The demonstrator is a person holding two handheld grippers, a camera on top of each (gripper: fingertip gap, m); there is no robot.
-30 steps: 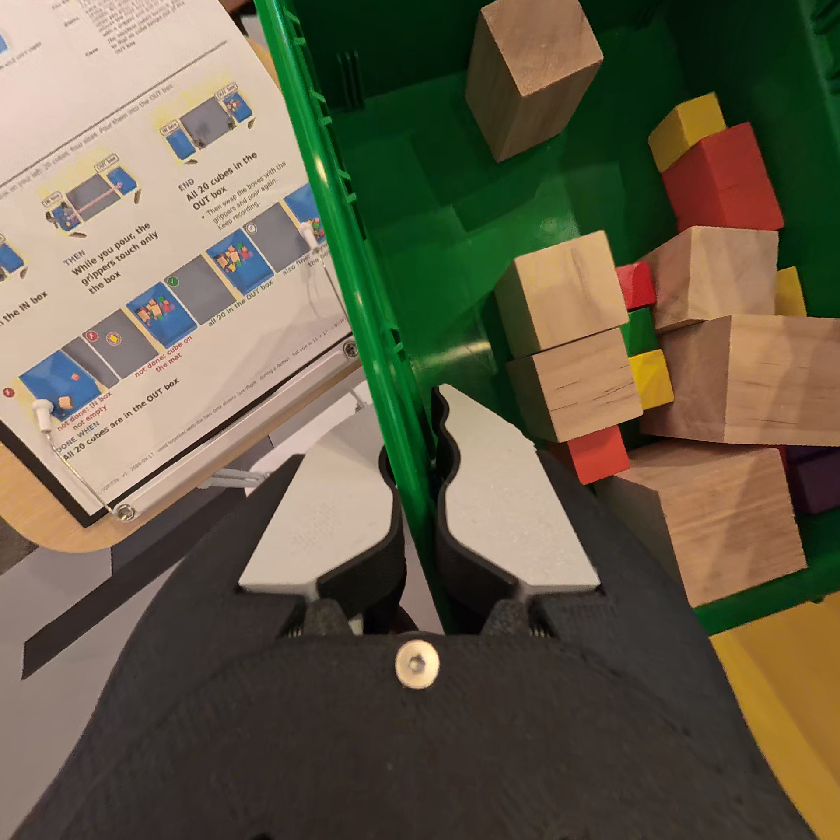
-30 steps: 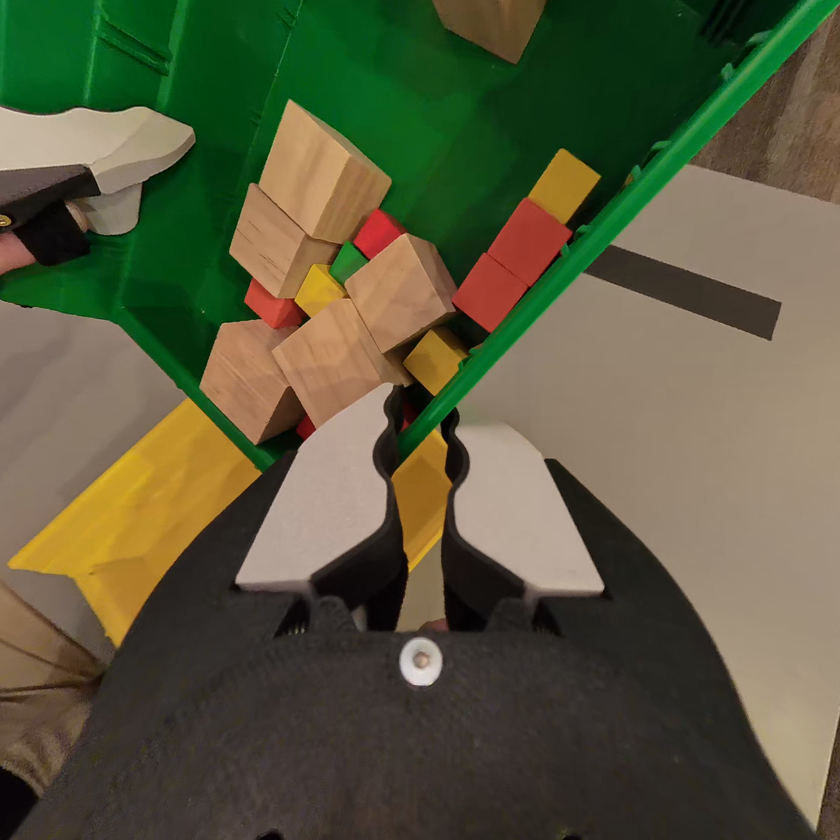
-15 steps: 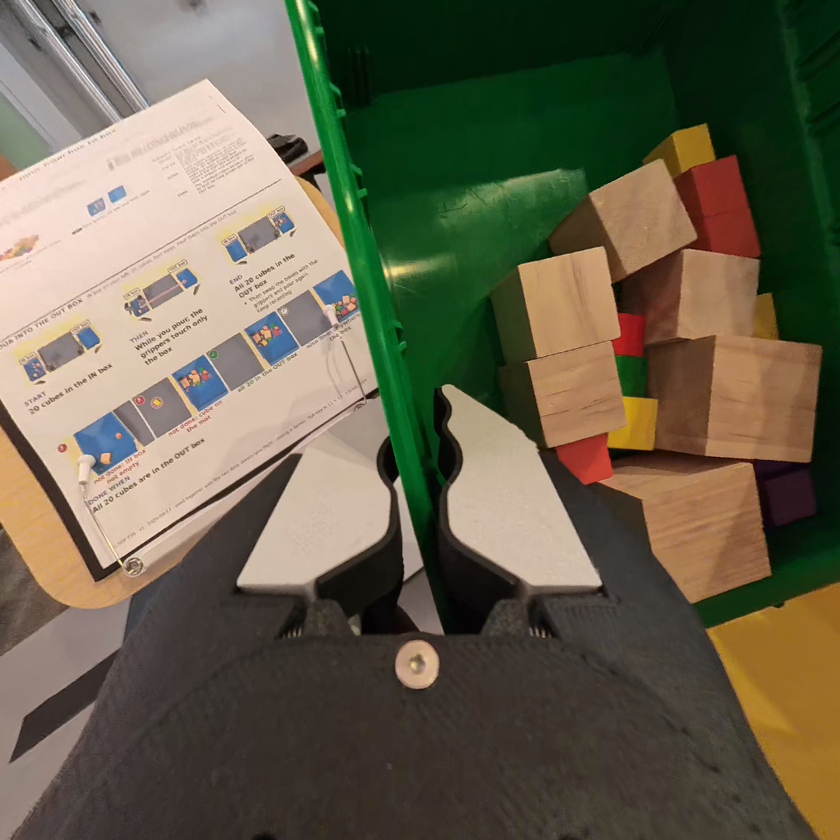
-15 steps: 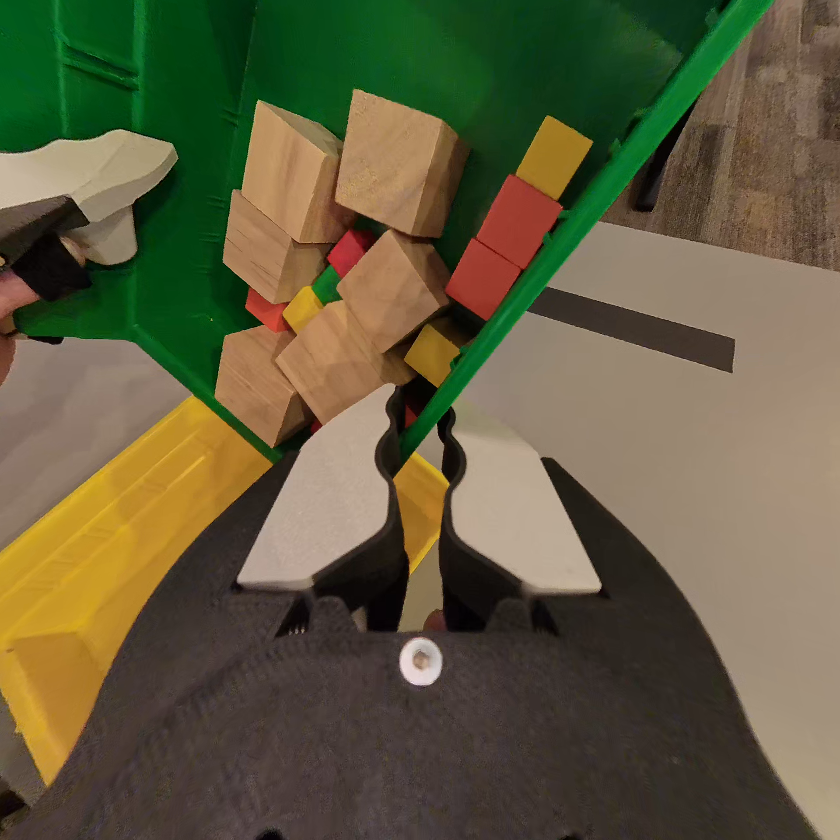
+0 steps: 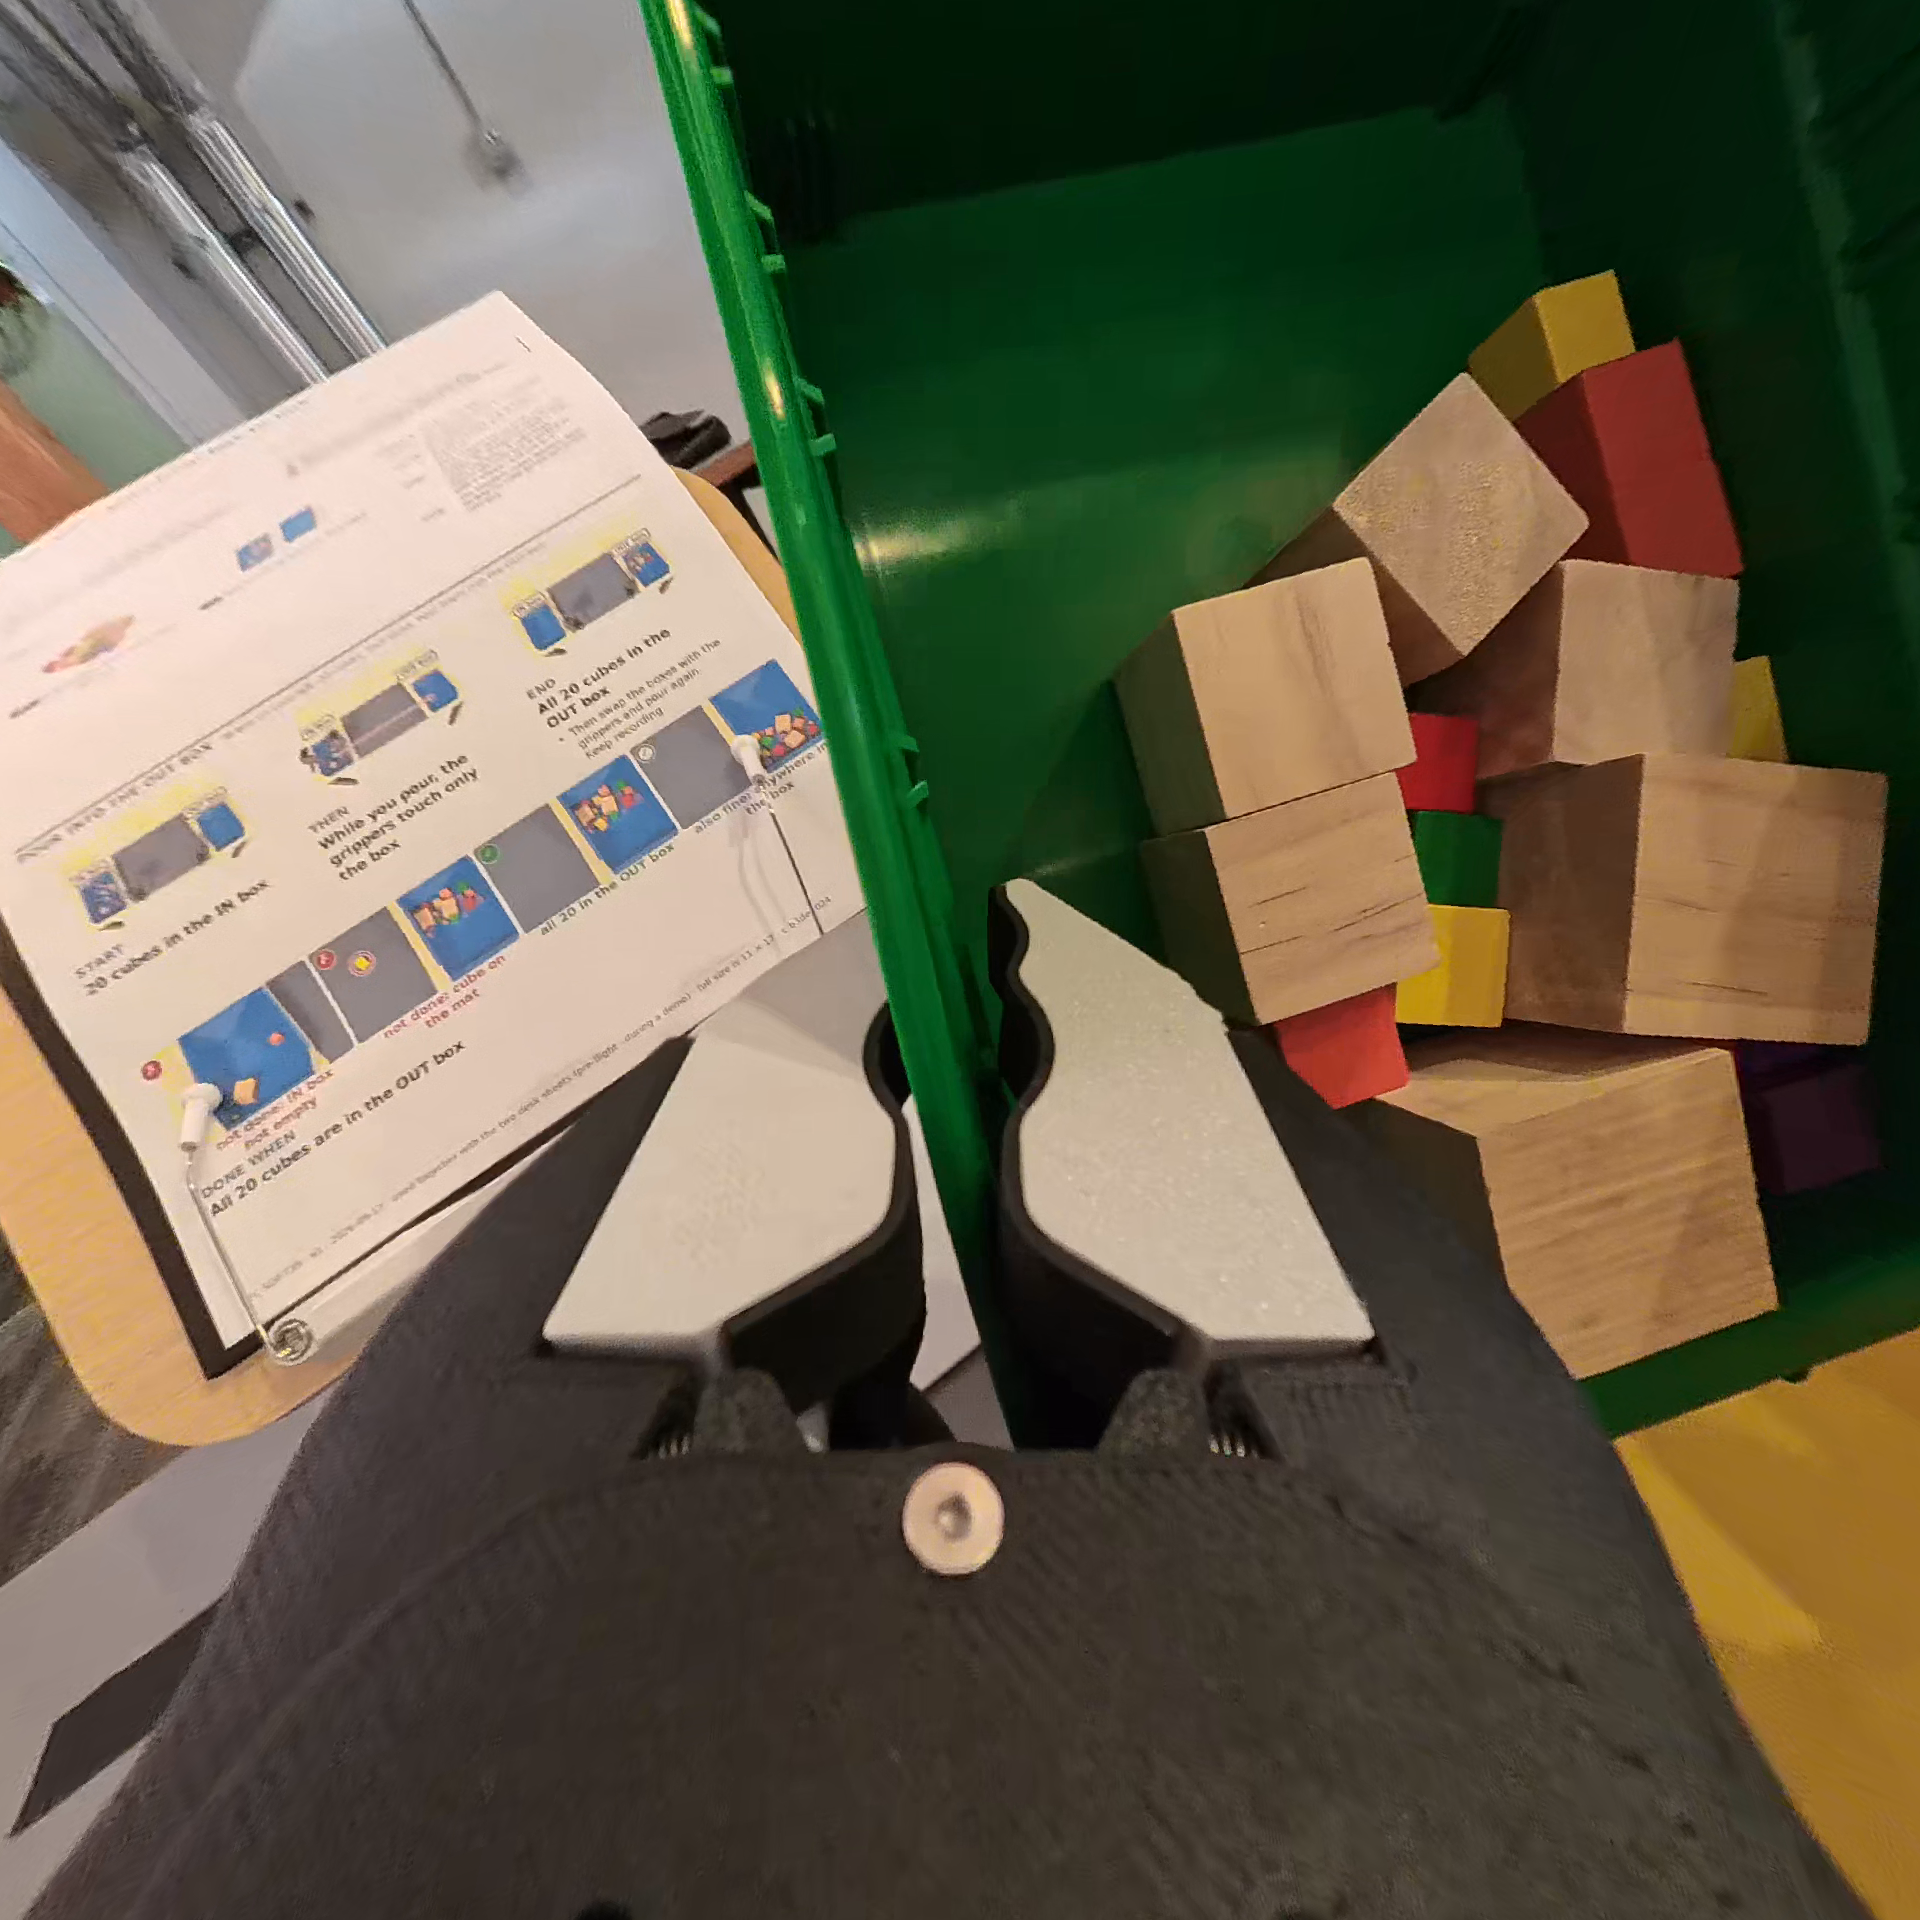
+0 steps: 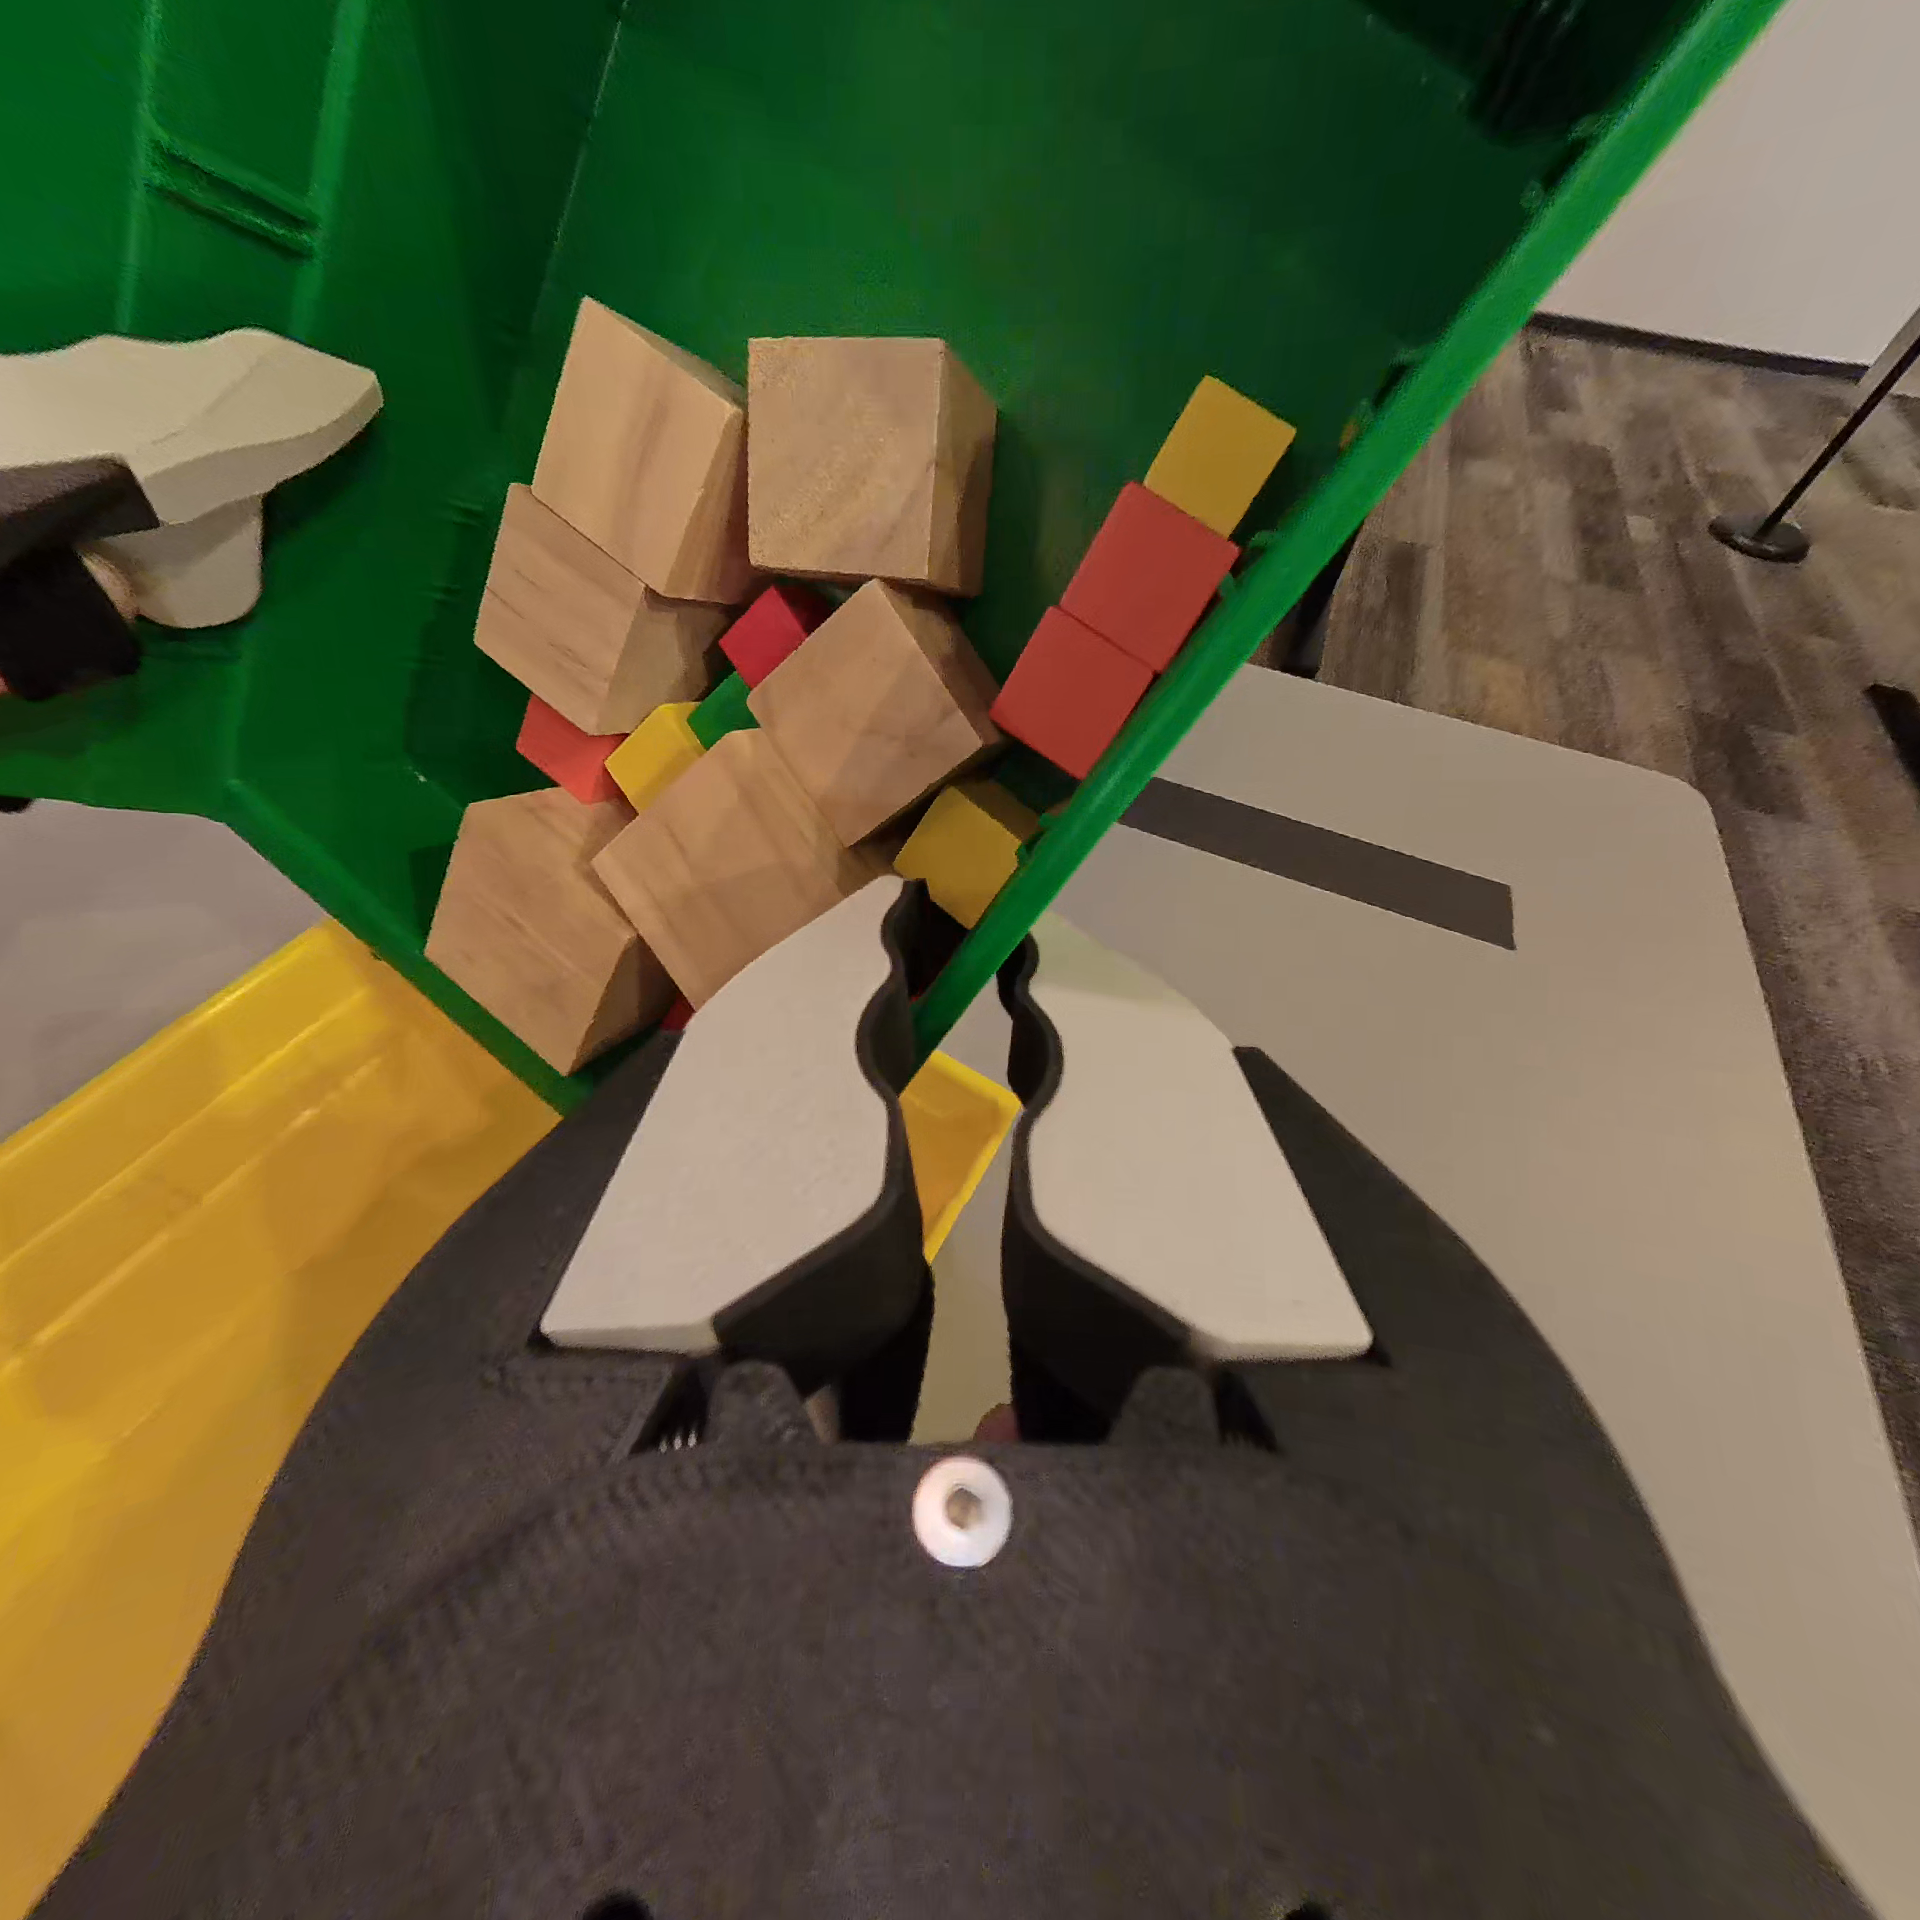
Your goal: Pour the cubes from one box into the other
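Note:
A green box (image 5: 1091,436) is held tilted up by both grippers. My left gripper (image 5: 951,987) is shut on its left wall. My right gripper (image 6: 956,956) is shut on its right wall (image 6: 1351,499). Several wooden, red, yellow, green and purple cubes (image 5: 1600,831) lie piled against the box's lowest wall, also seen in the right wrist view (image 6: 790,675). A yellow box (image 6: 208,1195) lies right below that low edge; it shows in the left wrist view (image 5: 1787,1558) too. The left gripper's fingers (image 6: 187,436) show at the far wall in the right wrist view.
A printed instruction sheet (image 5: 395,810) stands on a clipboard over a round wooden board at the left. The grey mat (image 6: 1507,1143) with a black strip (image 6: 1320,862) lies to the right, with wood-look floor and a stand foot (image 6: 1756,535) beyond.
The green box has tilted up more steeply. A loose wooden cube slid down its floor and joined the pile at the low wall. Both grippers kept their hold.

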